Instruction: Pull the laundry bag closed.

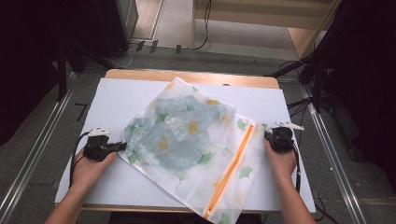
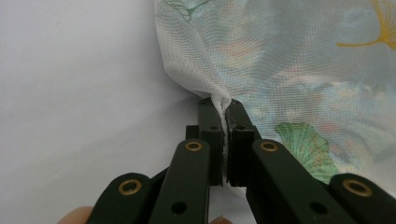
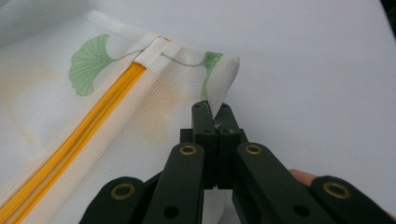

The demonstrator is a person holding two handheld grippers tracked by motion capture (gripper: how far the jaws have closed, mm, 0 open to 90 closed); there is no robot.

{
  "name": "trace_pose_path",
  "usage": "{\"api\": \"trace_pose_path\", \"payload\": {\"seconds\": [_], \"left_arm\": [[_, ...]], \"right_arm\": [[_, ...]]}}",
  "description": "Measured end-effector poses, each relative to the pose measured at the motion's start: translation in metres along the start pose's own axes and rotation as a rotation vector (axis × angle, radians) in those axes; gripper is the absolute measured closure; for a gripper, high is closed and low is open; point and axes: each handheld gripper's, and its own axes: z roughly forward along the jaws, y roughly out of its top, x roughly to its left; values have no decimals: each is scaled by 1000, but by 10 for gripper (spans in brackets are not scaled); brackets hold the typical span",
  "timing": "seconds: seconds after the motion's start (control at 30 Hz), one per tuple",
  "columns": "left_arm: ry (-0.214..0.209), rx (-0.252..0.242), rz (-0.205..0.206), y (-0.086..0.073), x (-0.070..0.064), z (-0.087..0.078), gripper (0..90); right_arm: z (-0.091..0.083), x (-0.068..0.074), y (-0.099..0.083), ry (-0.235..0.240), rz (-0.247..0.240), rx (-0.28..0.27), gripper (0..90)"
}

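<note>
The right gripper (image 3: 212,112) clamps a raised corner of the mesh bag (image 3: 93,116). An orange zipper (image 3: 88,135) runs diagonally across the bag, left of the jaws.

left gripper (image 1: 122,145): black, brass rivets, white top plate | right gripper (image 1: 267,136): black, cable | forearms: bare

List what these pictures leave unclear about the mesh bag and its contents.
- What fills the bag: high view, a blue-green blur behind printed mesh.
- Zip puller: high view, too small; right gripper view, cut off by the lower left edge.
- Bag's near corner: high view, cut off by the bottom edge.
</note>
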Motion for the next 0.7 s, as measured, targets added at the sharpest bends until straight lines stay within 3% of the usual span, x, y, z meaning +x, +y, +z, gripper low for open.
{"api": "trace_pose_path", "payload": {"seconds": [0.2,0.37,0.4,0.5,0.57,0.63,0.67,0.7], "left_arm": [[4,-15,-53,-20,-3,-16,888],[-15,-10,-59,-31,-15,-23,881],[-26,-15,-54,-34,-18,-26,863],[-7,-71,-89,-34,-13,-29,688],[16,-122,-130,-31,-5,-30,513],[19,-143,-147,-30,-1,-31,446],[24,-156,-159,-24,3,-30,406],[24,-152,-152,-20,4,-28,389]], "right_arm": [[37,20,34,-4,-65,25,900],[48,18,45,-1,-34,28,900],[47,17,45,6,-4,17,713],[37,19,38,-7,-6,35,383],[21,21,27,-15,-32,6,337],[12,21,20,-14,-40,-9,313],[-8,20,1,3,-42,-24,297],[-14,20,-5,17,-40,-18,290]]}}
